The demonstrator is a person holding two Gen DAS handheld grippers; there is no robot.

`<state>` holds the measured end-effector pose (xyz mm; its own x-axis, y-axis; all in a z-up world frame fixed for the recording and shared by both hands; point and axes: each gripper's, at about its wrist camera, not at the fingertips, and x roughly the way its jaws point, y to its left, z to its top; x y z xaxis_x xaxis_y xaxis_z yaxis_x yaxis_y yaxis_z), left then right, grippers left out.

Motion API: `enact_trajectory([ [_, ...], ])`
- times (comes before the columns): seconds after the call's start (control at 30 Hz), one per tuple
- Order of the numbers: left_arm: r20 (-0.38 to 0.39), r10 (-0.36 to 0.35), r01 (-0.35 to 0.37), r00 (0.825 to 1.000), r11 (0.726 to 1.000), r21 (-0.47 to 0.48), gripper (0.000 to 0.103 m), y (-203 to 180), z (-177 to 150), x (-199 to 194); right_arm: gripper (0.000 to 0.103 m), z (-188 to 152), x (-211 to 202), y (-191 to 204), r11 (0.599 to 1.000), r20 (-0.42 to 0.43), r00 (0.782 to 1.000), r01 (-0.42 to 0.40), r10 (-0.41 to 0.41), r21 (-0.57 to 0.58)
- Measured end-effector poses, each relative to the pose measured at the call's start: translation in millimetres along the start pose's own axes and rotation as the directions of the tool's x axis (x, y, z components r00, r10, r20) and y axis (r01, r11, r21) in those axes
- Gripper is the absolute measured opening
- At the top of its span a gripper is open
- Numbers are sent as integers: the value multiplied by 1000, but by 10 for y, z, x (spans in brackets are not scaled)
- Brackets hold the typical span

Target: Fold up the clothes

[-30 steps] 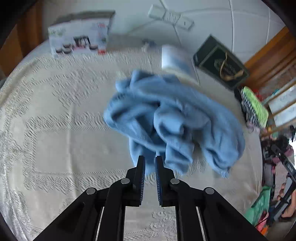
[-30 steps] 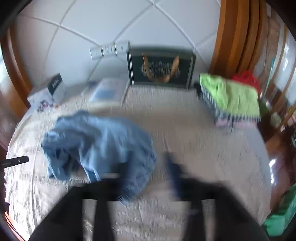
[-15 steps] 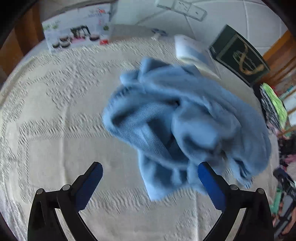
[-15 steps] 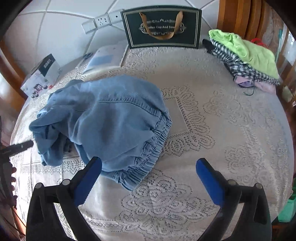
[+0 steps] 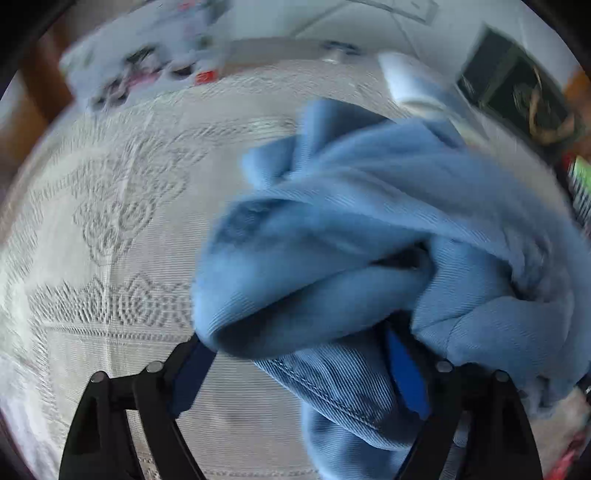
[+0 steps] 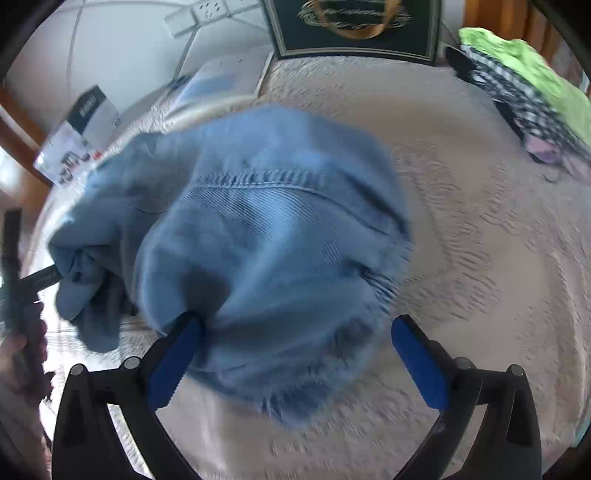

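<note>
A crumpled light-blue denim garment lies in a heap on the lace-covered table. My left gripper points steeply down at the garment's near edge. Its jaws are closing, with a fold and a stitched hem between the blue pads, not clearly pinched. In the right wrist view the same garment bulges up between the fingers of my right gripper. That gripper stands wide open, its left pad brushing the cloth and its right pad clear of it.
A printed carton stands at the back left. A dark green gift bag leans on the wall, with a white packet nearby. Green and checked clothes are piled at the right. A hand with the other tool shows at the left edge.
Both grippers have dropped close onto the garment. The left went from shut to wide open and has since narrowed around a fold. The right stays wide, and the cloth now lies between its fingers.
</note>
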<state>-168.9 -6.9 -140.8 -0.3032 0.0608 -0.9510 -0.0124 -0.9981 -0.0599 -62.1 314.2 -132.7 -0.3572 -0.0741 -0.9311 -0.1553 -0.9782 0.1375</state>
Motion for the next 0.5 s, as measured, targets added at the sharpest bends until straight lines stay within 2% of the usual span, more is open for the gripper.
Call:
enact_trajectory([
  [0.03, -5, -24, 24, 1000, 1000, -15, 46, -33, 27, -47, 103, 10, 84, 61, 999, -1, 1000, 31, -31, -26],
  [0.07, -10, -49, 49, 999, 998, -28, 34, -53, 58, -95, 81, 16, 154, 123, 996, 0, 997, 71, -71, -59],
  [0.1, -15, -74, 74, 997, 997, -39, 22, -61, 93, -144, 43, 22, 185, 178, 991, 7, 995, 99, -99, -88],
  [0.17, 5, -71, 71, 997, 997, -35, 16, -48, 131, -252, 27, 36, 117, 269, 982, 41, 991, 129, -124, -139],
  [0.2, 25, -68, 69, 997, 997, -32, 15, -25, 149, -340, 22, 45, 32, 314, 973, 70, 987, 157, -147, -169],
  [0.27, 65, -70, 72, 995, 997, -36, 15, 68, 176, -532, 20, 71, -236, 366, 955, 152, 973, 206, -176, -213],
  [0.33, 122, -52, 57, 991, 998, -34, 14, 204, 171, -803, 19, 114, -544, 361, 951, 221, 960, 220, -172, -216],
  [0.5, 272, 25, -22, 962, 1000, -13, 13, 629, 83, -1638, 18, 127, -1510, 375, 933, 424, 887, 293, -183, -210],
])
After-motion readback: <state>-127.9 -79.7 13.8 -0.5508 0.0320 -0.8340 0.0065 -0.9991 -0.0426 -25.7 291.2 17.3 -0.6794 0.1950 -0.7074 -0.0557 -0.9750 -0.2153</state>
